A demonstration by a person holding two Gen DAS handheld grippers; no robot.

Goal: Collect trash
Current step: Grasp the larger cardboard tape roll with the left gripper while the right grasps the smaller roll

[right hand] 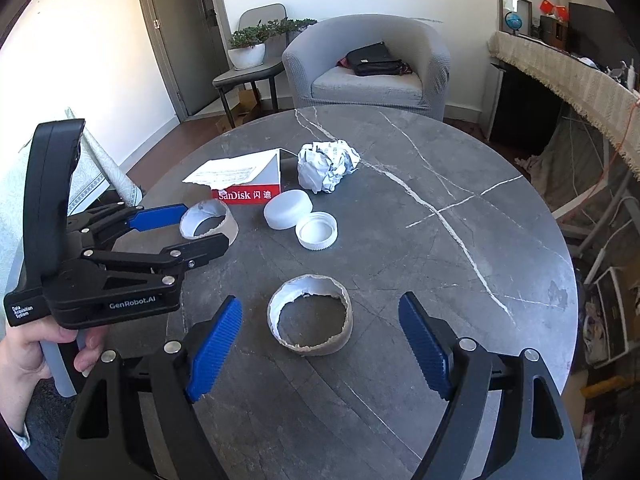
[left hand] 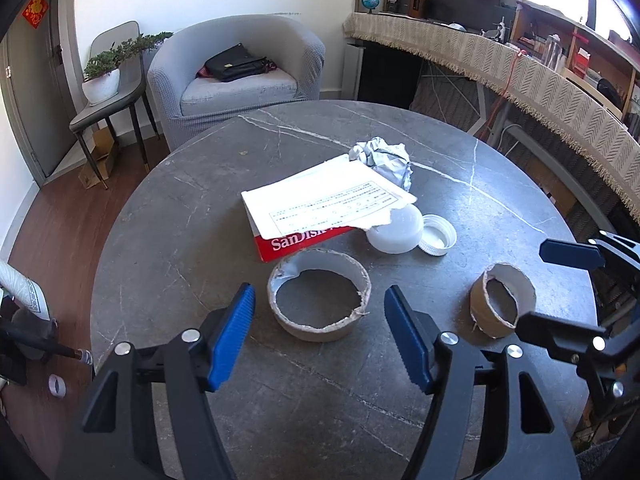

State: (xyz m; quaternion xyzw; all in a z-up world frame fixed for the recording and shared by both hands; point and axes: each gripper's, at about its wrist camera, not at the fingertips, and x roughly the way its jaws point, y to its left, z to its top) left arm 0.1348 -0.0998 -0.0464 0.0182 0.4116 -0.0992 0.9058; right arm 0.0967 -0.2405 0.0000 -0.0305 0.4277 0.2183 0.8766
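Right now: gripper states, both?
Left gripper: open, empty, cardboard ring ahead.
Right gripper: open, empty, second cardboard ring ahead.

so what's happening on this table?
A person holds a tool in each hand over a round marble table strewn with trash. Both are open and empty. The left tool frames a torn cardboard ring; the right tool frames a second ring. A crumpled paper ball, SanDisk box and two white caps lie untouched beyond.
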